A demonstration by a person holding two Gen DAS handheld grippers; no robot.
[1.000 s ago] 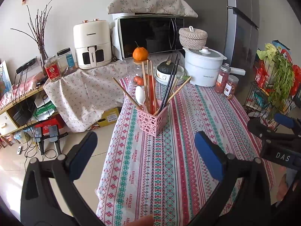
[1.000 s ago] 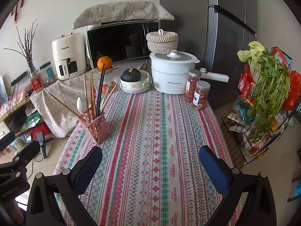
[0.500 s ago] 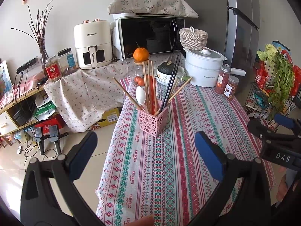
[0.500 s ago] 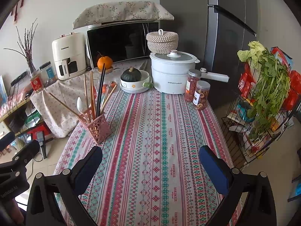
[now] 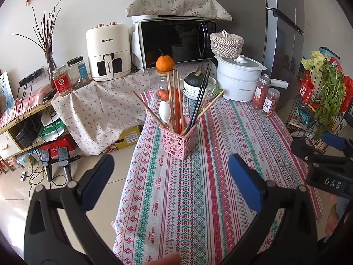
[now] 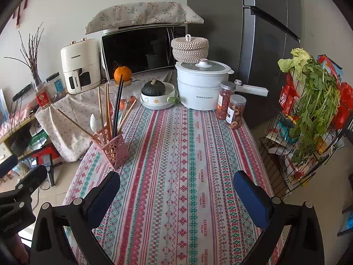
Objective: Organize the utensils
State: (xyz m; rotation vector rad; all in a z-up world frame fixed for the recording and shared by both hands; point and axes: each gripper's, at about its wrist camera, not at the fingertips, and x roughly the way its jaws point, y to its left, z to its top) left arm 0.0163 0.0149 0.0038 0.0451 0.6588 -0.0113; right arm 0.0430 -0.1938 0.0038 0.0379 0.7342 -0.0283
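A pink lattice utensil holder [image 5: 178, 140] [image 6: 112, 149] stands near the left edge of the table with the striped cloth [image 5: 198, 187] [image 6: 183, 176]. It holds several wooden, red and black chopsticks [image 5: 174, 101] [image 6: 117, 108] and a white spoon [image 5: 165, 113] [image 6: 93, 122]. My left gripper [image 5: 171, 172] is open, held short of the holder with nothing between its fingers. My right gripper [image 6: 176, 187] is open too, over the cloth's middle, to the right of the holder. Each gripper shows at the edge of the other's view.
At the table's far end stand a white pot [image 6: 203, 86], two jars [image 6: 230, 103], a bowl with a dark squash [image 6: 157, 93] and an orange [image 5: 165, 63]. A microwave [image 5: 176, 40] and an air fryer [image 5: 108, 53] lie behind. A wire rack with greens [image 6: 308, 114] stands on the right.
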